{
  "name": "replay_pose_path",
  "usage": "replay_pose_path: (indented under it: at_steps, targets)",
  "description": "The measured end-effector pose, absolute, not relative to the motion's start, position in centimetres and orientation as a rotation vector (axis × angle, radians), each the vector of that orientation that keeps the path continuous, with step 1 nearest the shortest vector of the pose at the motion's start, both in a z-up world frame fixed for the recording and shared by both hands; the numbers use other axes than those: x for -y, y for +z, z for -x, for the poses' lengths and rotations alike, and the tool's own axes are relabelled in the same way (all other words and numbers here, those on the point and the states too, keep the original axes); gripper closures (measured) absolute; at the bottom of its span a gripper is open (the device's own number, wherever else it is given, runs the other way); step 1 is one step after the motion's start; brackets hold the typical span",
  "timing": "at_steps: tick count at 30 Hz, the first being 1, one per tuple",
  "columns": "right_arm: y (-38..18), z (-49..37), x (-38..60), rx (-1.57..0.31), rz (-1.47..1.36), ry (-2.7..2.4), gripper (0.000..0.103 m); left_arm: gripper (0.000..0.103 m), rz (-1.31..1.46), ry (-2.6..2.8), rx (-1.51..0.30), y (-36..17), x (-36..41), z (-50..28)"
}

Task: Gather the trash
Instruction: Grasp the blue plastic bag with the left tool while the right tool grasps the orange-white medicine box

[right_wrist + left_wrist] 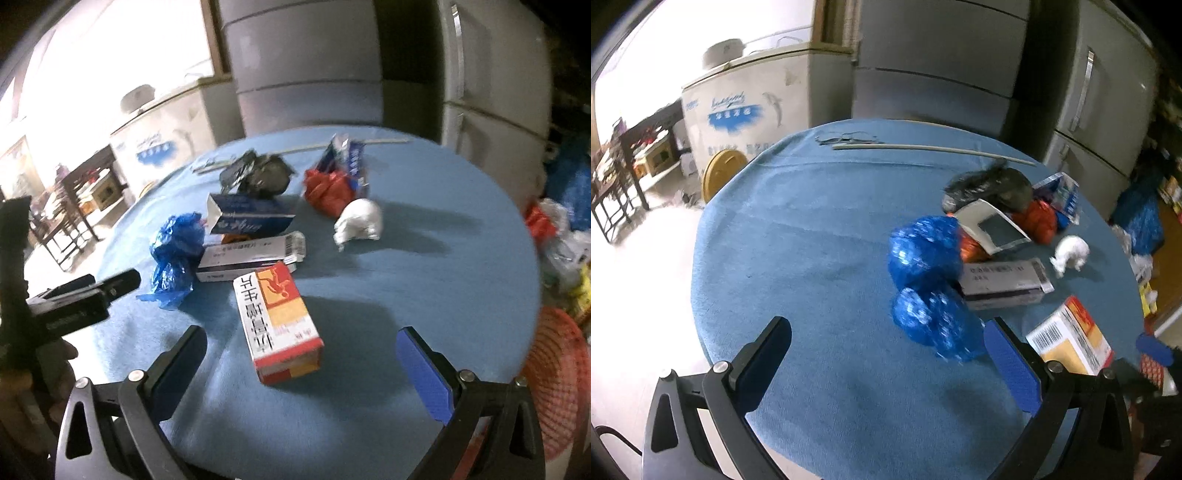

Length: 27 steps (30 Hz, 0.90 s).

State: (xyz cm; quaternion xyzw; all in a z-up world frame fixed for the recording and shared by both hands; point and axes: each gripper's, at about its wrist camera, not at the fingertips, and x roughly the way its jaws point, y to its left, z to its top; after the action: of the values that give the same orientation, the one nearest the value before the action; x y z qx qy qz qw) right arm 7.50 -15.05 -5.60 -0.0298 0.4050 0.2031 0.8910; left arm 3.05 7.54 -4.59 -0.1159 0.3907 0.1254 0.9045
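Observation:
Trash lies on a round table with a blue cloth (812,258) (424,266). A crumpled blue plastic bag (927,284) (177,251) sits just ahead of my left gripper (886,343), which is open and empty. Beside the bag are a grey carton (1004,284) (251,258), a red and yellow box (1071,336) (280,325), a white paper wad (1071,251) (360,221), a red bag (1038,218) (328,188) and a black bag (990,184) (258,173). My right gripper (301,350) is open, with the red and yellow box lying ahead between its fingers.
A thin stick (931,149) lies at the table's far edge. A red mesh basket (557,384) stands off the table at the right. Grey cabinets (942,62) and a white chest freezer (746,103) stand behind. Bags lie on the floor (561,236) to the right.

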Motion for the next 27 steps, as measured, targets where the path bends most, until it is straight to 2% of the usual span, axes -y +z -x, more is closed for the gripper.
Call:
replay_pose_path:
  at_steps: [9, 10, 11, 12, 23, 24, 26, 27]
  targets:
    - [-8.6, -10.1, 13.0, -0.912, 0.101, 0.474, 0.001, 0.0, 0.274, 0.275, -0.852, -5.8, -8.6, -4.7]
    - [-8.9, -10.3, 13.0, -0.921, 0.092, 0.482, 0.011, 0.0, 0.268, 0.266, -0.854, -5.8, -8.3, -5.1]
    - [-9.1, -10.5, 13.1, -0.936, 0.077, 0.488, 0.037, 0.0, 0.259, 0.263, -0.856, -5.9, -8.1, -5.5]
    - [-9.7, -10.9, 13.3, -0.966, 0.049, 0.498, 0.049, 0.0, 0.252, 0.262, -0.857, -5.9, -7.8, -5.9]
    - [-9.7, -10.3, 15.9, -0.937, -0.076, 0.456, 0.051, 0.001, 0.193, 0.254, -0.916, -8.1, -6.9, -11.1]
    - [-9.5, -10.2, 16.0, -0.931, -0.077, 0.455, 0.051, 0.022, 0.207, 0.239, -0.912, -8.3, -7.1, -11.2]
    - [-9.4, -10.0, 16.3, -0.926, -0.091, 0.456, 0.051, 0.055, 0.23, 0.204, -0.928, -8.8, -7.5, -11.5]
    - [-9.2, -9.6, 16.6, -0.926, -0.097, 0.457, 0.051, 0.057, 0.219, 0.206, -0.919, -8.8, -7.5, -11.4]
